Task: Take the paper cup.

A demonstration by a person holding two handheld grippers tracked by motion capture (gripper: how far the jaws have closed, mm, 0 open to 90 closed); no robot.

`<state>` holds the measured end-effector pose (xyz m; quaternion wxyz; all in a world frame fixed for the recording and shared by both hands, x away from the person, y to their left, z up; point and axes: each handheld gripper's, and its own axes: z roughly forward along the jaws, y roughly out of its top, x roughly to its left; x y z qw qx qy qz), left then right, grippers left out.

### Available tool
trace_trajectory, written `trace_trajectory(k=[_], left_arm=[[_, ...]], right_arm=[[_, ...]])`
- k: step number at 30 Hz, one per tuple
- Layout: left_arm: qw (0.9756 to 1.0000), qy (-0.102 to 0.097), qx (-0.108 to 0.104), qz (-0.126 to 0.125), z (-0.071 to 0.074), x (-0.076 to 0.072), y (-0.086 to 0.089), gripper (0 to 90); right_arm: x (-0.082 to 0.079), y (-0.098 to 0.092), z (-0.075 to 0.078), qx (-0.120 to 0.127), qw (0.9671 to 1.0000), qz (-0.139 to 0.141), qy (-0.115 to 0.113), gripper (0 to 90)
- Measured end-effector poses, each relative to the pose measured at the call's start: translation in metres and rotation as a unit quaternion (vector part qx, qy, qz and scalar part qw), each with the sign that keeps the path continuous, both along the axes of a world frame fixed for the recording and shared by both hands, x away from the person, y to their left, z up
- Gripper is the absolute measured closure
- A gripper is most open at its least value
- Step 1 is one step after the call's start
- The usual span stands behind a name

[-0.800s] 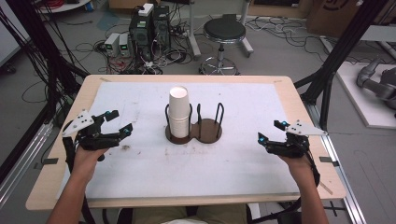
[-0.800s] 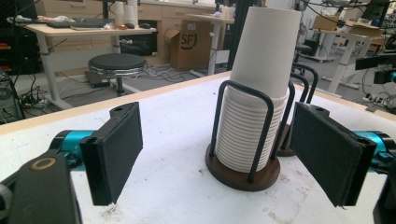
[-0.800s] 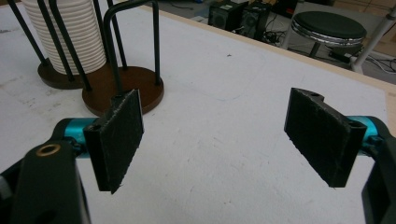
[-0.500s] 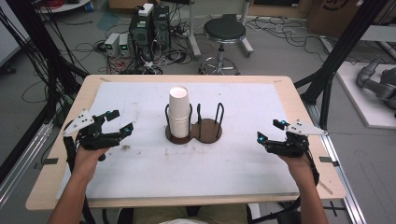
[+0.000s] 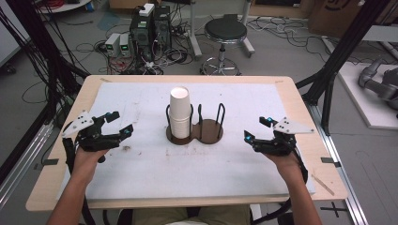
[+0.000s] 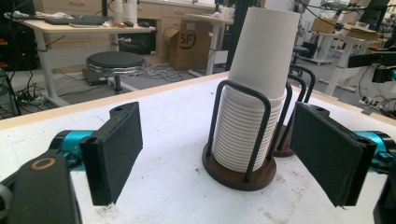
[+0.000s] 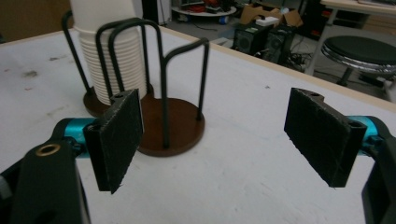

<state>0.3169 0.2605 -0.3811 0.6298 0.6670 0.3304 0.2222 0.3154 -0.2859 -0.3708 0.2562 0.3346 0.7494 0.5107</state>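
Jaws of both grippers, left (image 5: 119, 125) and right (image 5: 257, 130), are spread, empty. The cups (image 6: 254, 98) look light and crushable; grip the top cup's side gently.

Both forearms reach in from below, well apart; the left gripper (image 5: 117, 124) sits with jaws spread wide, holding nothing. The right gripper (image 5: 257, 130) likewise gapes empty; its jaws point inward.
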Motion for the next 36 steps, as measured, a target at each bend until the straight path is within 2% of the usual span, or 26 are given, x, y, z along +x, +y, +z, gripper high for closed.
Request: trace_trajectory(k=[2, 4, 6, 10, 11, 15, 20, 22, 25, 31, 34, 36], left_arm=[[1.0, 0.002, 0.001, 0.001, 0.0, -0.001, 0.0, 16.9], [1.0, 0.004, -0.005, -0.002, 0.001, -0.002, 0.0, 16.9], [1.0, 0.004, -0.007, -0.003, 0.001, -0.002, -0.001, 16.9], [0.9999, 0.007, -0.006, -0.006, 0.0, -0.001, -0.001, 16.9], [0.9999, 0.008, -0.007, -0.005, 0.0, -0.001, -0.001, 16.9], [0.9999, 0.01, -0.006, -0.007, -0.002, -0.001, 0.0, 16.9], [0.9998, 0.013, -0.011, -0.011, -0.003, -0.001, 0.0, 16.9], [0.9998, 0.015, -0.012, -0.011, -0.003, -0.001, 0.0, 16.9], [0.9997, 0.017, -0.012, -0.013, -0.004, -0.001, 0.0, 16.9], [0.9997, 0.019, -0.011, -0.012, -0.005, 0.0, 0.001, 16.9], [0.9997, 0.02, -0.012, -0.012, -0.005, 0.0, 0.002, 16.9], [0.9996, 0.021, -0.012, -0.012, -0.006, 0.0, 0.002, 16.9]], right_arm=[[0.0, 0.012, 0.003, -0.003, 0.9999, 0.016, -0.005, 20.9], [0.002, 0.02, 0.006, -0.001, 0.9995, 0.03, -0.009, 27.3], [0.004, 0.027, 0.011, 0.006, 0.9987, 0.048, -0.013, 29.8], [0.01, 0.037, 0.018, 0.02, 0.9977, 0.06, -0.023, 34.5], [0.013, 0.046, 0.022, 0.028, 0.9969, 0.068, -0.029, 36.0], [0.021, 0.064, 0.025, 0.03, 0.9955, 0.08, -0.04, 39.8], [0.028, 0.081, 0.029, 0.042, 0.9938, 0.095, -0.039, 46.8], [0.032, 0.096, 0.031, 0.041, 0.9915, 0.118, -0.037, 52.1], [0.035, 0.11, 0.03, 0.039, 0.9899, 0.133, -0.029, 57.3], [0.039, 0.13, 0.025, 0.044, 0.9878, 0.147, -0.027, 61.3], [0.04, 0.14, 0.023, 0.042, 0.9874, 0.151, -0.025, 65.8], [0.042, 0.148, 0.018, 0.037, 0.9872, 0.154, -0.016, 73.6]])
